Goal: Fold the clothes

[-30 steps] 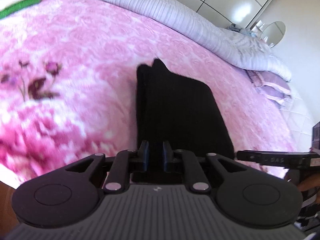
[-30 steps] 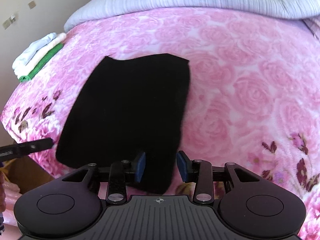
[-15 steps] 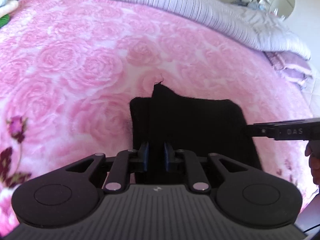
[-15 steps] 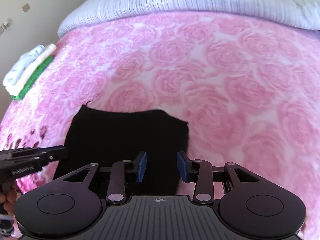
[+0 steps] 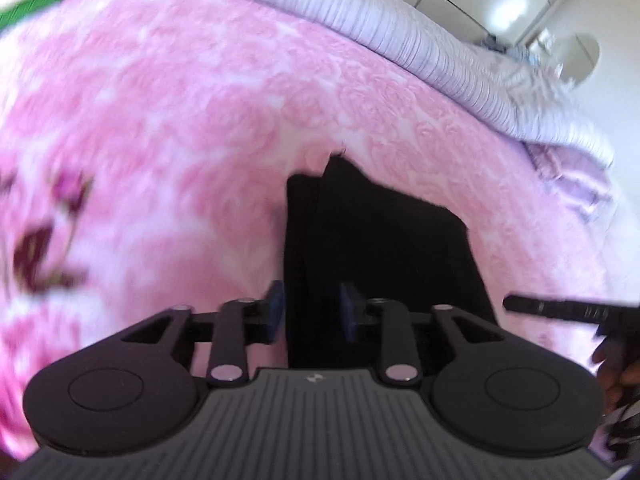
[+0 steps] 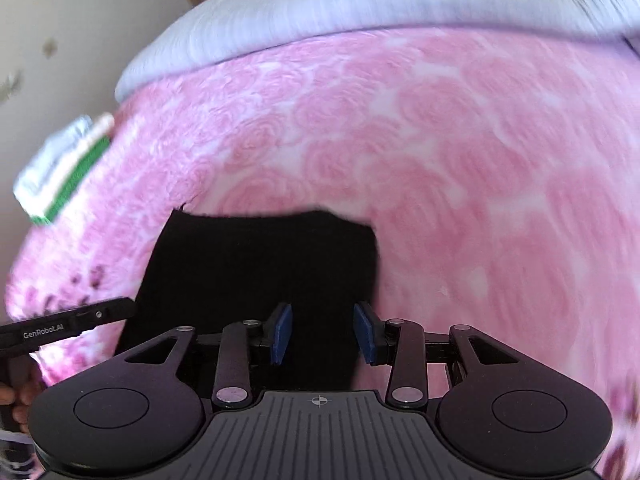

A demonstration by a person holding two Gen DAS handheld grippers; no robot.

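- Black folded garment (image 5: pixel 380 256) lies flat on pink rose blanket (image 5: pixel 180 120).
- Left gripper (image 5: pixel 311 312) and right gripper (image 6: pixel 323 334) hover over its near edge, jaws apart, holding nothing.
- Stacked folded clothes (image 6: pixel 64 168) sit well apart at the blanket's edge.

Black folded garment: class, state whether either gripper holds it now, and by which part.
Nothing is held. Left gripper and right gripper both stand open over the black garment's near edge.
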